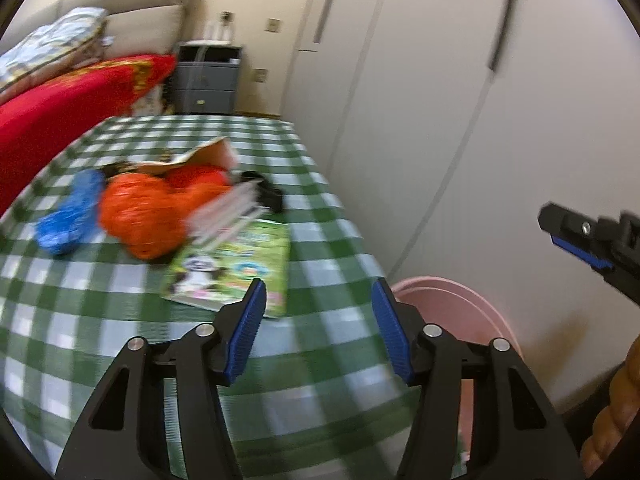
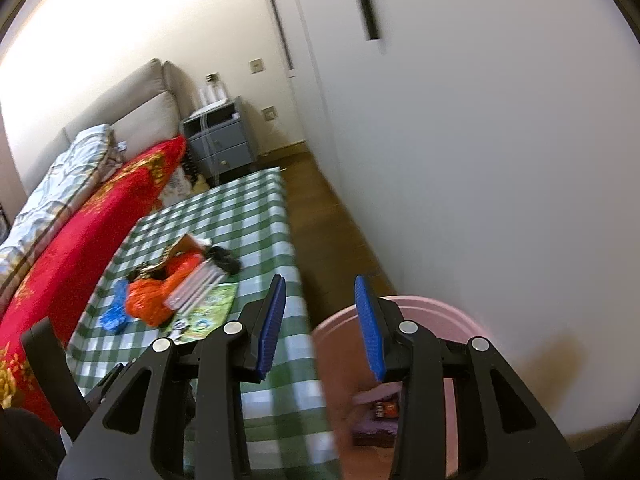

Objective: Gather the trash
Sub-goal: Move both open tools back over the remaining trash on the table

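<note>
Left wrist view: the left hand-held gripper [image 1: 318,292] hangs with jaws apart and empty above the checkered worktop [image 1: 120,312]; the trash pile [image 1: 160,208] lies ahead to its left, well apart.

Right wrist view: the right hand-held gripper [image 2: 320,292], jaws apart and empty, is over the pink bin [image 2: 440,312], where purple trash [image 2: 380,408] lies.

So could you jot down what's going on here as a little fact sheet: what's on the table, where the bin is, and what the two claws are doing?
surface: table with green checked cloth
trash left: orange bag, blue wrapper, green booklet, torn box
bin: pink bucket beside the table, some trash inside
left gripper: open, empty, over the table edge
right gripper: open, empty, over the bucket's rim
</note>
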`<state>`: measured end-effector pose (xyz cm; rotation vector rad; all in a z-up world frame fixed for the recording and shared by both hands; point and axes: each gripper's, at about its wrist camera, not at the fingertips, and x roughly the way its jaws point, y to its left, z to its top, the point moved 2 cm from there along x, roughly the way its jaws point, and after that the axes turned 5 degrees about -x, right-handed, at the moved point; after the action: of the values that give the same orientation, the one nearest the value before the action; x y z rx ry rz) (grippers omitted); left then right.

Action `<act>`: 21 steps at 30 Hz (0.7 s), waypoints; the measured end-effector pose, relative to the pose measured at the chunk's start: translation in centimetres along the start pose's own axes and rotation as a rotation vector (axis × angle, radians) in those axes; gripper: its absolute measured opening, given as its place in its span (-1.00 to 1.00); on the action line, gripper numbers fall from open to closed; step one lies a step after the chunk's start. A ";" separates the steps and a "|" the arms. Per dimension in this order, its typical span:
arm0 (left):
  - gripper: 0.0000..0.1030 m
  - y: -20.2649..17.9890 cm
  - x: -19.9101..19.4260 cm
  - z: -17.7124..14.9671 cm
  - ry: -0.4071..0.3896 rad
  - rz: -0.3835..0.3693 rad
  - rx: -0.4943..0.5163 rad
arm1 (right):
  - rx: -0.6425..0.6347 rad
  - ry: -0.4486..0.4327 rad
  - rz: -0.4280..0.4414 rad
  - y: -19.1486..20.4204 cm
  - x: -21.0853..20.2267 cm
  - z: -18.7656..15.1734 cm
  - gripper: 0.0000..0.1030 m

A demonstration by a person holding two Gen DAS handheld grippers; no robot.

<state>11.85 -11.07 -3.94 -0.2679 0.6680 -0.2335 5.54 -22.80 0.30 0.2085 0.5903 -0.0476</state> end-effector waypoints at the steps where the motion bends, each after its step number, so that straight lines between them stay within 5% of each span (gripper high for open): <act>1: -0.02 0.7 -0.1 0.2 -0.006 0.019 -0.017 | -0.009 0.008 0.022 0.7 0.5 -0.2 -0.40; 13: -0.10 8.1 -3.0 1.8 -0.118 0.236 -0.148 | -0.087 0.101 0.189 7.4 5.4 -2.7 -0.55; 21: -0.10 10.9 -3.5 2.7 -0.143 0.285 -0.232 | -0.253 0.155 0.222 12.1 8.1 -4.6 -0.49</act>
<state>12.31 0.64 -3.34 -0.4036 0.5830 0.1366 11.03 -9.90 -5.75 0.0312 0.7182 0.2593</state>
